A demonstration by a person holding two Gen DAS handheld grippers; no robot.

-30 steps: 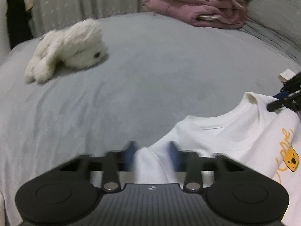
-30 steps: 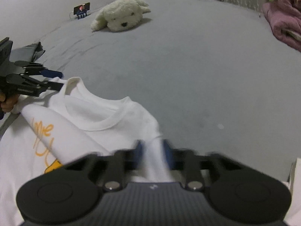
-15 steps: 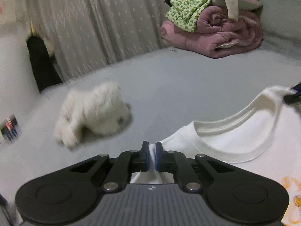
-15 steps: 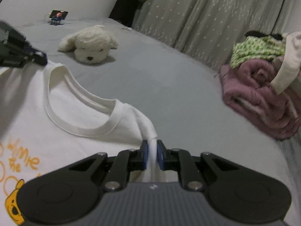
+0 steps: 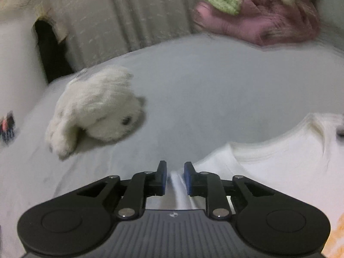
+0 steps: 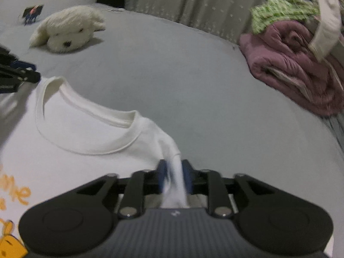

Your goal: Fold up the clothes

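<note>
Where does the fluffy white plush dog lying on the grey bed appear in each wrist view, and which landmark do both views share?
Left wrist view: the fluffy white plush dog lies left of centre, beyond the left gripper.
Right wrist view: it lies at upper left, far beyond the white T-shirt's collar.
Shared landmark: the folded pink quilt by the curtain.

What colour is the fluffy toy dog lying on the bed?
The toy dog is creamy white, with a dark nose and eyes. It shows best in the right wrist view.
</note>
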